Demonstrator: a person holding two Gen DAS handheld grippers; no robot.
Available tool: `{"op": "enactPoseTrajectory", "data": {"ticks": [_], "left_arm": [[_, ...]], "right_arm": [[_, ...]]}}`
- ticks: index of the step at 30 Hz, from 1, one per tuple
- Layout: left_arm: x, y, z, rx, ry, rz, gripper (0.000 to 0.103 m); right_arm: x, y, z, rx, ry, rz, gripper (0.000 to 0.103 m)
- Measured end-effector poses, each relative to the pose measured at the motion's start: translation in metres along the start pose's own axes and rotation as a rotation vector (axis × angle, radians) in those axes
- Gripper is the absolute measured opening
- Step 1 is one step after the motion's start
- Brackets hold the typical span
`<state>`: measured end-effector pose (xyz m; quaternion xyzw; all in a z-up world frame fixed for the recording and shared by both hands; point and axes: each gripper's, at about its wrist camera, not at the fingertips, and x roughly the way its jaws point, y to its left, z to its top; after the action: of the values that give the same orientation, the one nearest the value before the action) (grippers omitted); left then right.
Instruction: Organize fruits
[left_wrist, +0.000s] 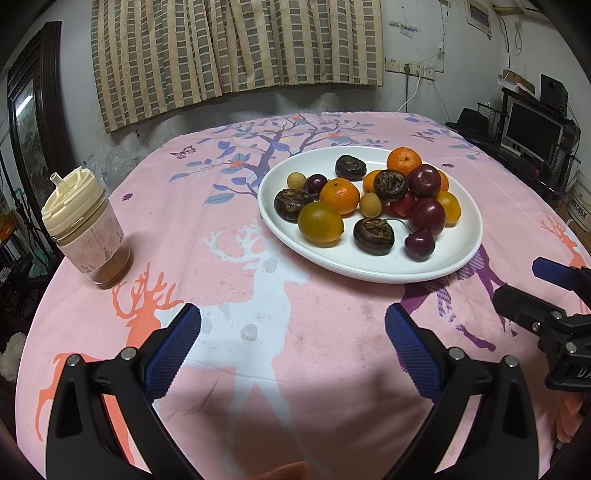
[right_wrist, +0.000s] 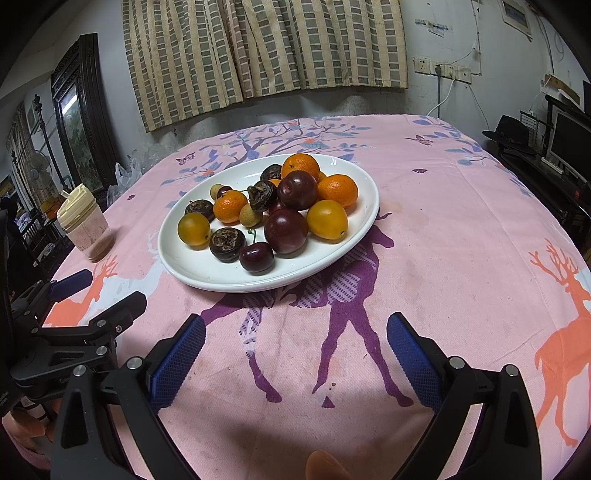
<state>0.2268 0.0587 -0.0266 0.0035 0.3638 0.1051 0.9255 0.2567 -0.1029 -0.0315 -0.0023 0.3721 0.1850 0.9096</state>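
A white oval plate sits on the worktop, which is covered by a pink cloth printed with deer and a branching tree. The plate lies toward the far half of the worktop, nearer its right edge in the left wrist view. All the fruits are piled on it: orange mandarins, dark red plums, dark brown wrinkled round fruits, small pale tan round fruits, a greenish-orange citrus at the near left of the pile, and a stemmed cherry at the near side. The fruits touch one another in a loose heap, some stacked on others toward the plate's far right.

A lidded cup with a cream cap and brown contents stands upright near the left edge of the worktop, well apart from the plate.

The left gripper hovers over the near edge of the worktop, its blue-padded fingers spread wide apart and holding nothing. The right gripper hovers beside it, also over the near edge, its fingers likewise wide apart and empty. Both point toward the plate, and neither touches it
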Motion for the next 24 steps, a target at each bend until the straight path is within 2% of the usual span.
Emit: {"op": "enactPoseTrajectory", "data": {"ticks": [18, 24], "left_arm": [[-0.0004, 0.0015, -0.0001, -0.002, 0.003, 0.000, 0.098], [-0.0003, 0.0016, 0.0005, -0.002, 0.004, 0.001, 0.098]], "right_arm": [[-0.0034, -0.0010, -0.0025, -0.027, -0.022, 0.008, 0.099], [0.0019, 0.0068, -0.0022, -0.057, 0.018, -0.076, 0.099]]}}
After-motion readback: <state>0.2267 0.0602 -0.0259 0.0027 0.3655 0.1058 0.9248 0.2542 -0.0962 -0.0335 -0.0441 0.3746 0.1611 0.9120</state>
